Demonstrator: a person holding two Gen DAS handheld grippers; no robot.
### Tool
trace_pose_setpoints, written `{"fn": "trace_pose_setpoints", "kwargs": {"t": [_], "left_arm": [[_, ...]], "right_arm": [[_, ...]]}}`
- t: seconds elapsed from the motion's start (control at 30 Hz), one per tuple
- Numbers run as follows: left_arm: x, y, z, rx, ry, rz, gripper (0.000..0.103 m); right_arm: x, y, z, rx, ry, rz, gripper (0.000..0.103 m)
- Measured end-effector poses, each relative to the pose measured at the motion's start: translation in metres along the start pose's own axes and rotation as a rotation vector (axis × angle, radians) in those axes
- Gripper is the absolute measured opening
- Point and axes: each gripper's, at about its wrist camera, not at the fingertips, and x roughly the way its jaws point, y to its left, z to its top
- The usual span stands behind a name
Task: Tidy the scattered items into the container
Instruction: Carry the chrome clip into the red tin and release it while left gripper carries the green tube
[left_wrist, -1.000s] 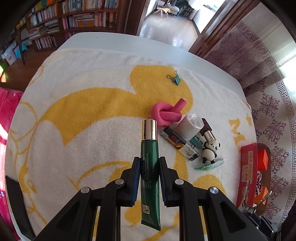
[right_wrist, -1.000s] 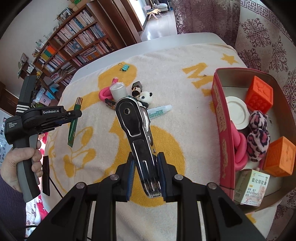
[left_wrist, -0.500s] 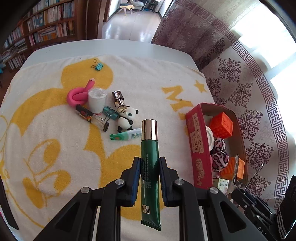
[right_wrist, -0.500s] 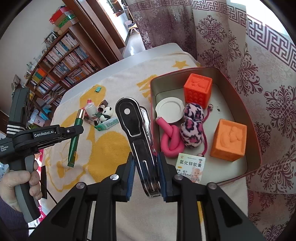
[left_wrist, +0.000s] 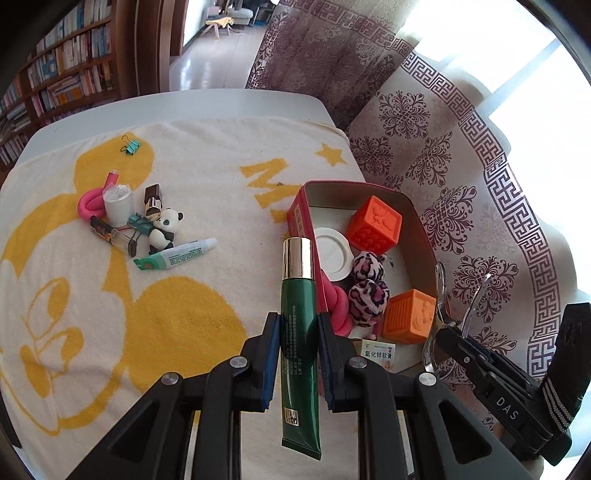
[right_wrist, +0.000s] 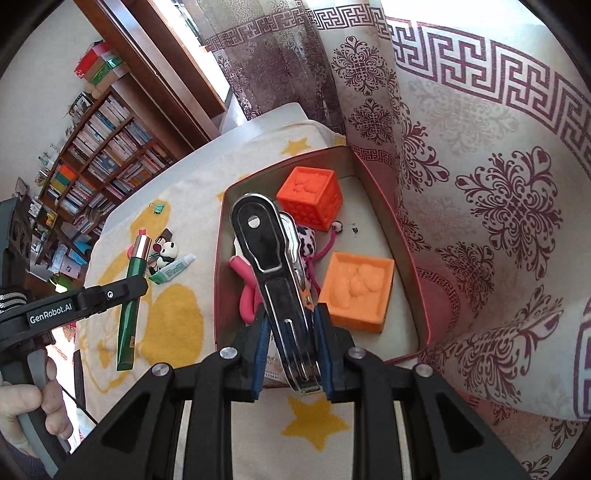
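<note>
Left wrist view: a dark green squeeze tube with a gold cap is clamped between the blue pads of the left gripper, jaws closed on its body, cap pointing forward and crimped end hanging back past the fingers. Just ahead and right of the jaws lies the red-walled rectangular tin container; the gold cap is seen against its near wall. Inside the container are seen two orange embossed rubber cubes, a white round lid, a pink-and-black leopard-print plush toy, a pink knotted foam tube and a small white medicine box. Well ahead and left of the jaws, on the white-and-yellow towel, a cluster is left: a panda figurine, a green-and-white ointment tube, another pink foam tube, a white wrapped cup and a teal binder clip farther off.

Right wrist view: a chrome-and-black metal hand tool is gripped by the right gripper, jaws closed on its handles, its rounded head reaching forward over the container's interior. The left gripper with the green tube is seen to the left of the jaws, held by a hand above the towel.
</note>
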Motion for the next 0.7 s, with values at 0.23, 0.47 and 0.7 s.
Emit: {"fn": "trace_pose_setpoints", "kwargs": {"t": [0.23, 0.47, 0.7], "left_arm": [[-0.003, 0.007, -0.005, -0.05, -0.009, 0.017, 0.021], [-0.002, 0.006, -0.003, -0.065, -0.011, 0.022, 0.021], [0.012, -0.014, 0.004, -0.029, 0.019, -0.002, 0.021]], "right_arm": [[0.021, 0.0, 0.02, -0.013, 0.015, 0.015, 0.026], [0.029, 0.0, 0.018, -0.063, 0.025, -0.007, 0.028], [0.023, -0.007, 0.001, -0.09, 0.05, -0.008, 0.028]]}}
